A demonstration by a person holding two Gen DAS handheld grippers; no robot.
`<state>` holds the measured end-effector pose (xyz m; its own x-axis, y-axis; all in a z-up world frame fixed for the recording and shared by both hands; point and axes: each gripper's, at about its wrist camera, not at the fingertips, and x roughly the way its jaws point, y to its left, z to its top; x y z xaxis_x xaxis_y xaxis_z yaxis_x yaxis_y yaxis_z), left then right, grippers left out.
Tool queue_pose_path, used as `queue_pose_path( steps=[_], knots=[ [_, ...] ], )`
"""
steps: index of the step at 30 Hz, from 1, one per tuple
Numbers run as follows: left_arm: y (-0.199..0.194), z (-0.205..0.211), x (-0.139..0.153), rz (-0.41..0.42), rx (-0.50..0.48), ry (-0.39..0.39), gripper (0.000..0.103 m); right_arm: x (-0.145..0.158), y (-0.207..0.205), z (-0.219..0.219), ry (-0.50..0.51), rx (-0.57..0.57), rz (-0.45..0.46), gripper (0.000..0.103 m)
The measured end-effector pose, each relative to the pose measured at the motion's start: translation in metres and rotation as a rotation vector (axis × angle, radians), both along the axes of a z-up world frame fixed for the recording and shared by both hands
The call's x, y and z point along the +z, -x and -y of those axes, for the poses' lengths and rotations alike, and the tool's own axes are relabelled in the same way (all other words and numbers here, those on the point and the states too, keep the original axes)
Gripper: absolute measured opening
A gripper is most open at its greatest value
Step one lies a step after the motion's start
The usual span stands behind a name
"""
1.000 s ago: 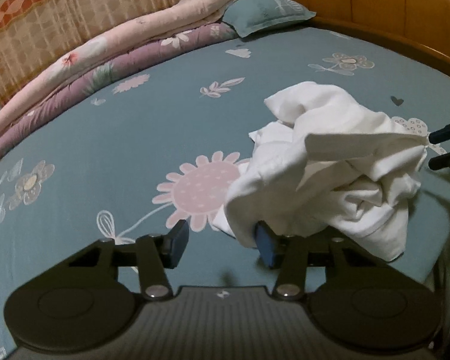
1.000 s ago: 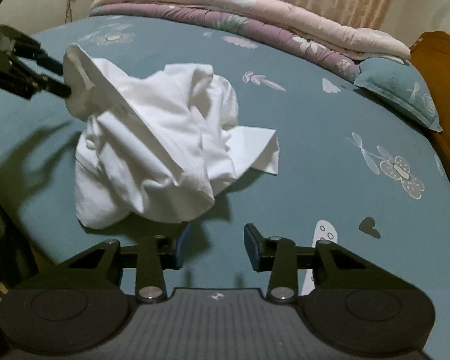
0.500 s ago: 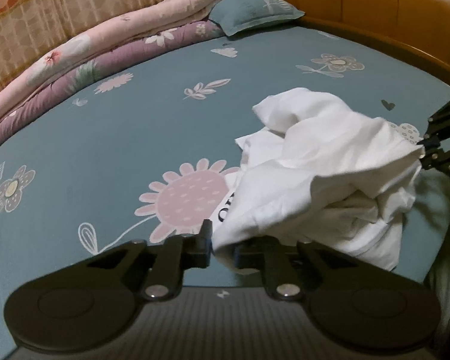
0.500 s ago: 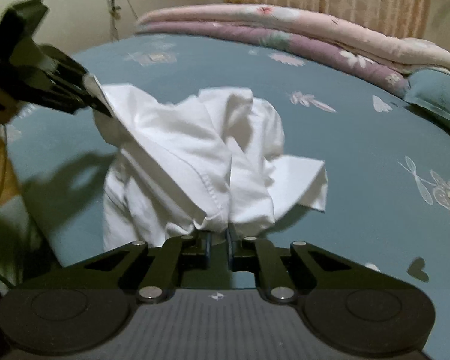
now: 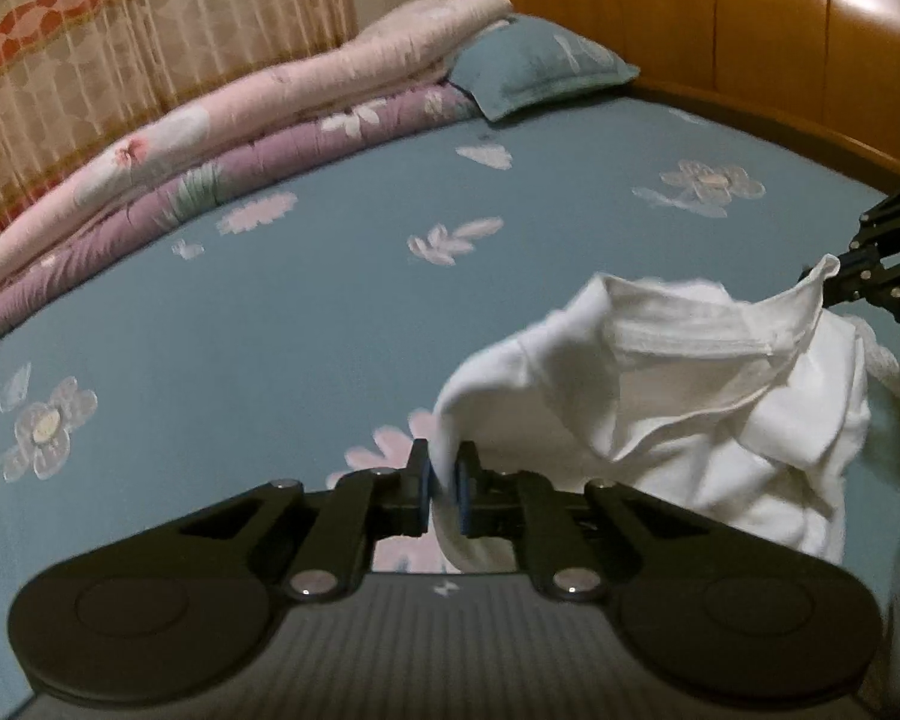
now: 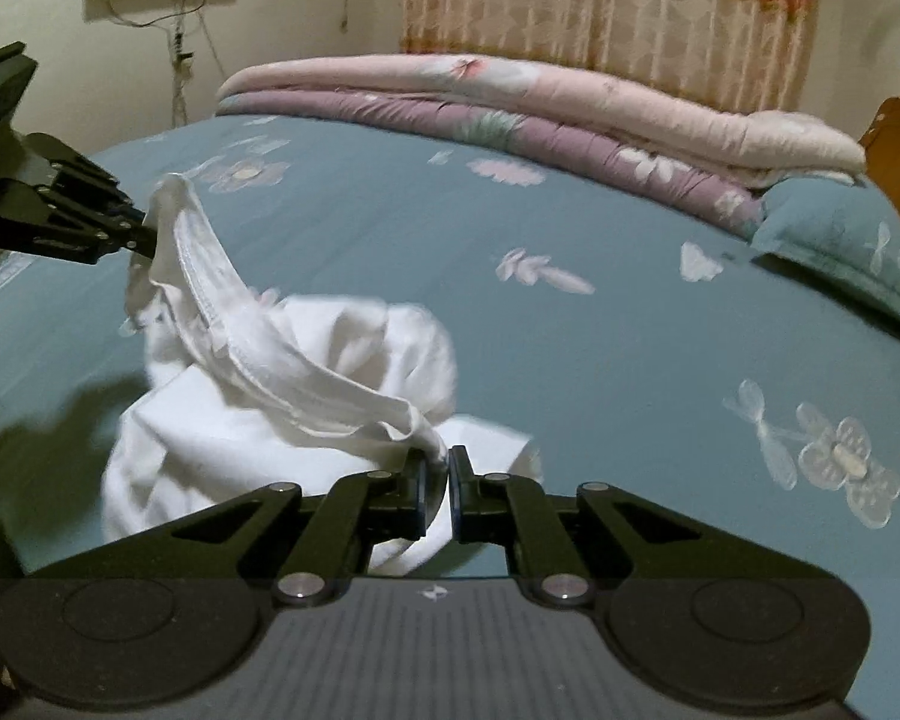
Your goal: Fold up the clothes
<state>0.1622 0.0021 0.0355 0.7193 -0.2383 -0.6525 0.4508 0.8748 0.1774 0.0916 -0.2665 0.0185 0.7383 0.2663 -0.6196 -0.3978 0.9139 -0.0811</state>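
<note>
The bed (image 5: 270,324) lies open across its middle and toward the far edge: flat blue sheet with nothing on it, wide enough for either gripper to sweep. Along the far edge a stack of folded quilts (image 6: 510,114) runs nearly the full length, closing that side. At the head-end corner a pillow (image 5: 534,63) lies against the quilts, and the wooden headboard (image 5: 750,36) rises behind it as a hard wall. Near the front edge the white garment (image 6: 282,408) is bunched in a heap, stretched between the left gripper (image 5: 442,489) and the right gripper (image 6: 445,489), both clamped on its hem; that span bars the way between them.
</note>
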Motion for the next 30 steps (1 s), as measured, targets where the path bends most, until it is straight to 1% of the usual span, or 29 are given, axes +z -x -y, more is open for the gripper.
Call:
queue_pose_path(
  steps=[4, 8, 14, 20, 22, 24, 28, 30],
  knots=[
    [-0.024, 0.003, 0.004, 0.015, 0.002, 0.008, 0.007, 0.004, -0.033, 0.005, 0.004, -0.035, 0.008, 0.011],
    [-0.048, 0.007, 0.002, 0.017, 0.004, -0.004, 0.004, 0.005, -0.068, 0.008, 0.031, -0.069, 0.016, 0.011],
    [-0.089, 0.009, 0.0, 0.027, 0.022, -0.018, 0.003, 0.006, -0.129, 0.01, 0.107, -0.104, 0.026, 0.011],
    [-0.144, 0.007, -0.004, 0.014, 0.06, -0.028, 0.003, 0.004, -0.2, 0.01, 0.183, -0.142, 0.023, 0.011],
    [-0.164, 0.007, -0.008, -0.006, 0.075, -0.022, 0.003, 0.001, -0.221, 0.01, 0.195, -0.161, 0.011, 0.011],
    [-0.181, 0.009, -0.015, -0.015, 0.095, -0.037, 0.003, -0.004, -0.244, 0.01, 0.195, -0.183, -0.007, 0.011],
    [-0.212, 0.012, -0.034, -0.042, 0.158, -0.06, 0.003, -0.027, -0.279, 0.008, 0.202, -0.217, -0.063, 0.011],
    [-0.226, 0.01, -0.047, -0.076, 0.2, -0.052, 0.003, -0.042, -0.292, 0.006, 0.209, -0.224, -0.093, 0.011]
  ],
)
